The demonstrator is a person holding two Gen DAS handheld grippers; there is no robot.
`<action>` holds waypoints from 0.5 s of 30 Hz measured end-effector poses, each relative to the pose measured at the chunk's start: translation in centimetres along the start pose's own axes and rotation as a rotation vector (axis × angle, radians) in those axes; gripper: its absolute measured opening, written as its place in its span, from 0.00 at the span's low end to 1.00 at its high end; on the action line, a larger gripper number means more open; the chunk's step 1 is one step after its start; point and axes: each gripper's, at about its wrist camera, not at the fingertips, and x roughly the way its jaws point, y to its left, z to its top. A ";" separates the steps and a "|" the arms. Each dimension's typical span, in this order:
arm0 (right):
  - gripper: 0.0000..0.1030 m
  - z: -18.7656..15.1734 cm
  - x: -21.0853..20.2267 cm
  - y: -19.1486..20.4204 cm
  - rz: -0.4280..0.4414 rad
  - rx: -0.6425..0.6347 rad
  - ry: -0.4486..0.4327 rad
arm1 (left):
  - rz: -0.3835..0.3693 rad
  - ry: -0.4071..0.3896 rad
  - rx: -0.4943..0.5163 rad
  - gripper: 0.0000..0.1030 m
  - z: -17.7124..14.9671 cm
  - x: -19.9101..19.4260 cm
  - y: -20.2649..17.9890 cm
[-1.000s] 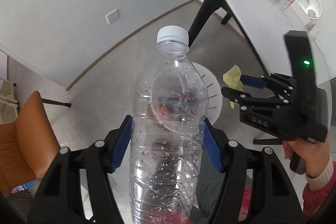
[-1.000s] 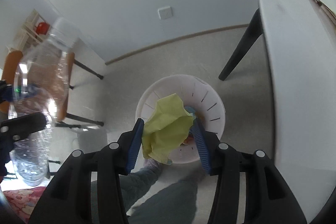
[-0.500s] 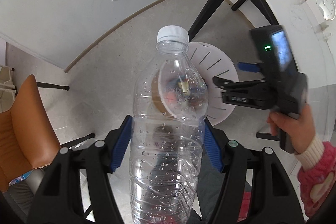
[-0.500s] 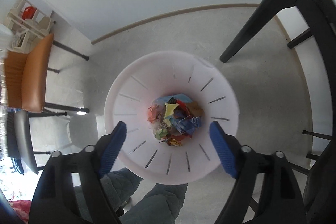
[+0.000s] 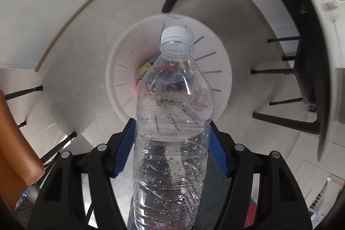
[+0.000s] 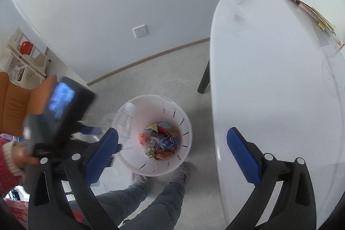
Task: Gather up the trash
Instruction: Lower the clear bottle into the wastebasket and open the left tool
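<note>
The clear plastic bottle (image 5: 172, 122), white-capped and empty but for droplets, is clamped in the left tongs (image 5: 171, 146) above the white bin (image 6: 185, 154) holding crumpled coloured wrappers (image 6: 160, 139). Its embossed lettering is unreadable. The right tongs (image 6: 172, 152), just opened, stand wide and empty over the bin, beside the worktop (image 6: 269, 79).

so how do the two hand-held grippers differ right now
The left hand-held gripper is closed on a clear plastic bottle with a white cap, pads pressing its sides; the right hand-held gripper holds nothing and its jaws, which have just been opening, stand wide apart. The left holds the bottle over the white bin; the right frames both bin and white table. Both have blue pads and point steeply down.
</note>
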 end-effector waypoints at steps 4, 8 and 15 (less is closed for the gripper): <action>0.97 -0.3 0.2 -1.4 0.015 -0.001 -0.001 | 0.023 0.096 -0.026 0.62 2.6 4.9 -0.6; 0.97 -0.3 1.2 -2.1 0.037 -0.007 0.014 | 0.074 0.136 -0.054 0.74 3.7 6.7 -1.3; 0.97 0.2 2.3 -2.7 0.086 -0.049 0.038 | 0.067 0.093 -0.116 0.75 3.2 4.3 -1.9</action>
